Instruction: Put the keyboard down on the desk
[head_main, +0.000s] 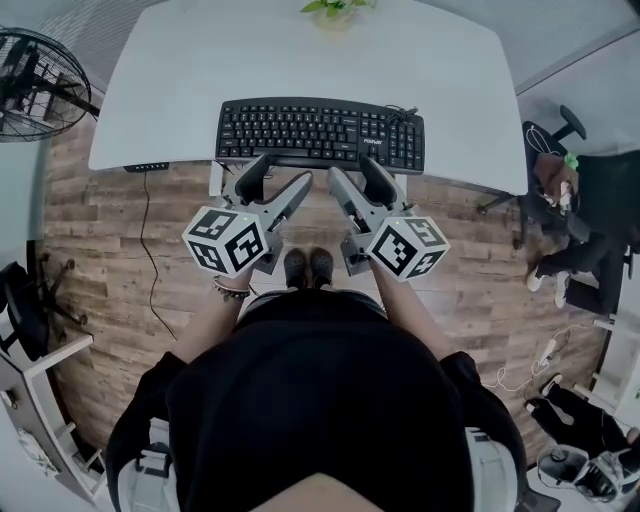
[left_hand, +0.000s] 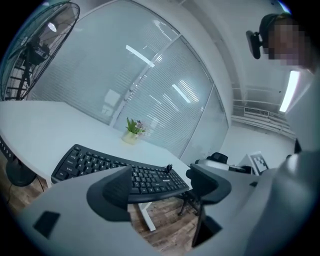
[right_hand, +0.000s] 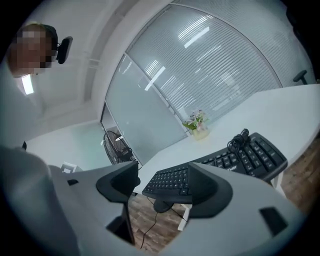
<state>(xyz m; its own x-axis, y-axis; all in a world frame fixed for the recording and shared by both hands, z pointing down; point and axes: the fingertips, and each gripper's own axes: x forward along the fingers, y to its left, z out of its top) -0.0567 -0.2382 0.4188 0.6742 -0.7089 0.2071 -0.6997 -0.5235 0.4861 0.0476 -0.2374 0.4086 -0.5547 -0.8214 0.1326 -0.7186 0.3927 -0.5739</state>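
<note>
**Black keyboard on white desk; both grippers free**

- Forearms (head_main: 205, 320): lower centre of the head view, reaching forward side by side over the wood-pattern floor (head_main: 100, 230).
- Left gripper (head_main: 278, 178): centre frame, aimed at the desk. Jaws stand apart with nothing between the pads.
- Right gripper (head_main: 358, 175): just beside it in a mirrored pose. Jaws apart, nothing held.
- Keyboard (head_main: 320, 133): lies flat along the near edge of the desk (head_main: 300, 60), just beyond both sets of tips and not gripped. A cable (head_main: 403, 113) is coiled at its right end.
- Pot (head_main: 335, 15): top centre, at the far edge of the desk. It holds a small green plant (head_main: 335, 4).
- Fan (head_main: 35, 85): upper left, beside the desk.
</note>
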